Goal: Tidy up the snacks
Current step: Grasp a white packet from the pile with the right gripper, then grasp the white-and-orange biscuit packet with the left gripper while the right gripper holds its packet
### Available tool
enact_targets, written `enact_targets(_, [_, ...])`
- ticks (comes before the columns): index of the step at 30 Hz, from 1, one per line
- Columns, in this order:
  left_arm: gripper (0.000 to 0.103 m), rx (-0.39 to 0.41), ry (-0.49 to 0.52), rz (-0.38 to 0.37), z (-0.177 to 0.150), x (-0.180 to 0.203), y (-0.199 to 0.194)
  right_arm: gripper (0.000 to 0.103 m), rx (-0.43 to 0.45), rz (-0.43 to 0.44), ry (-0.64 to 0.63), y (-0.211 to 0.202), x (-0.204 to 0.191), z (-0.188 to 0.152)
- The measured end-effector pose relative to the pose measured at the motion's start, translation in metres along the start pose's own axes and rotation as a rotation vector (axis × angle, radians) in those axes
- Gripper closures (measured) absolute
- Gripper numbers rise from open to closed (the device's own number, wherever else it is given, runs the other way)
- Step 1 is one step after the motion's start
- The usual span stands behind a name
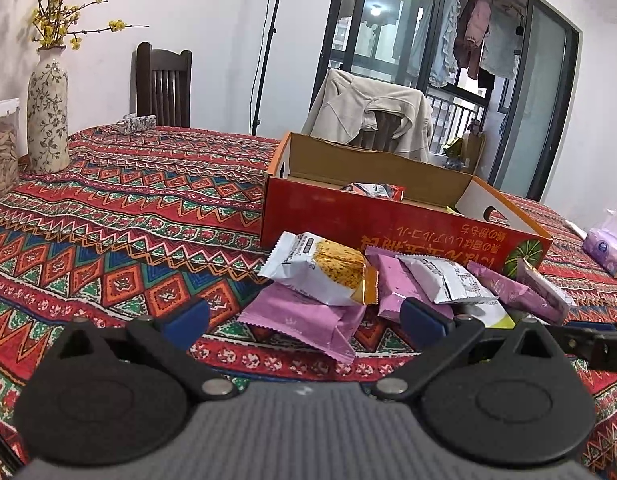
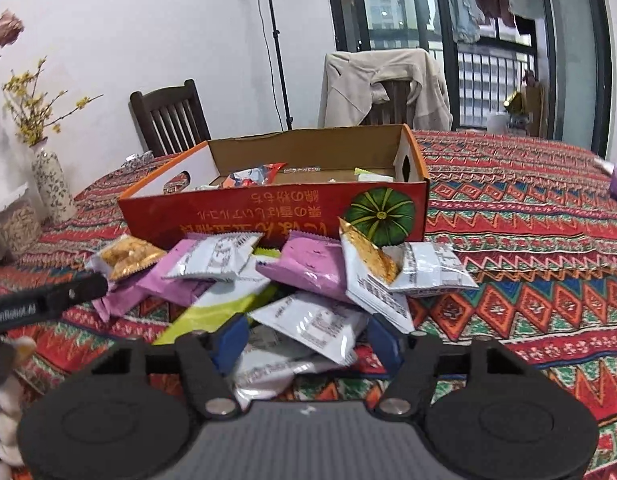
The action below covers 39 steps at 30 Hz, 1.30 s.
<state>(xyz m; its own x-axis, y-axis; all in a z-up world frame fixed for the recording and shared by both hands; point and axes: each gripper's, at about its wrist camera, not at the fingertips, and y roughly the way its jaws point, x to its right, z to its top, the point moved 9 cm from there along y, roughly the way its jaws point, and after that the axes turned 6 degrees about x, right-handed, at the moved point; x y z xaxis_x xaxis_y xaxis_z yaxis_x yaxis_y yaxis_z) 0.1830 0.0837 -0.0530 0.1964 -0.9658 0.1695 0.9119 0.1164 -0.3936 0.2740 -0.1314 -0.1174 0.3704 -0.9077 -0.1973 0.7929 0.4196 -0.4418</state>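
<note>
A pile of snack packets lies in front of an open red cardboard box point(image 1: 388, 224) point(image 2: 268, 216). The pile holds pink packets point(image 1: 304, 320) point(image 2: 308, 268), white packets point(image 1: 316, 268) point(image 2: 320, 324) and a lime-green one point(image 2: 220, 308). A few packets lie inside the box point(image 2: 256, 176). My left gripper point(image 1: 304, 322) is open, its blue pads either side of a pink packet at the pile's left end, not closed on it. My right gripper point(image 2: 308, 340) is open, with white packets between its pads at the pile's near edge.
A patterned red tablecloth point(image 1: 128, 220) covers the table. A floral vase point(image 1: 47, 116) and a jar point(image 1: 0, 160) stand at the far left. Two chairs point(image 2: 168, 116) stand behind, one draped with a beige jacket point(image 2: 384, 84). A purple pack point(image 1: 606, 248) lies at the right.
</note>
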Motion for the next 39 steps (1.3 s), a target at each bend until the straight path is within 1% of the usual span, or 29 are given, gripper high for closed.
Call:
enact_targets(6, [0.0,0.001,-0.015,-0.019,0.0,0.0,0.0,0.038,-0.032,-0.049,0.066,0.018,-0.001,0.01])
enact_targets(8, [0.0,-0.001,-0.018,-0.024,0.0,0.0,0.0,0.038,-0.034,-0.075,0.071,0.023,-0.001,0.012])
enact_targets(11, [0.0,0.001,-0.025,-0.034,0.001,0.0,0.0,0.041,-0.036,-0.124,0.072,0.029,0.004,0.013])
enact_targets(13, [0.0,0.001,-0.03,-0.038,0.0,0.0,-0.001,0.042,-0.042,-0.136,0.077,0.032,0.007,0.011])
enact_targets(16, [0.0,-0.003,-0.034,-0.044,0.0,0.0,0.0,0.045,-0.054,-0.158,0.061,0.036,0.01,0.005])
enact_targets(17, [0.0,-0.003,-0.036,-0.046,0.0,0.0,0.0,0.05,-0.061,-0.166,0.054,0.038,0.012,0.003])
enact_targets(19, [0.0,0.0,-0.039,-0.047,0.0,-0.001,-0.001,0.054,-0.071,-0.167,0.048,0.039,0.014,-0.002])
enact_targets(24, [0.0,0.003,-0.043,-0.051,0.001,0.0,-0.002,0.058,-0.068,-0.152,-0.007,0.037,0.017,-0.005])
enact_targets(28, [0.0,0.002,-0.046,-0.048,0.001,-0.001,-0.001,0.063,-0.048,-0.122,-0.021,0.031,0.018,-0.008])
enact_targets(35, [0.0,-0.002,-0.044,-0.041,0.0,0.0,0.0,0.063,0.042,-0.091,-0.094,-0.001,0.003,-0.012])
enact_targets(39, [0.0,-0.001,-0.043,-0.033,0.0,-0.001,0.0,0.063,0.114,-0.09,-0.139,-0.02,-0.005,-0.005])
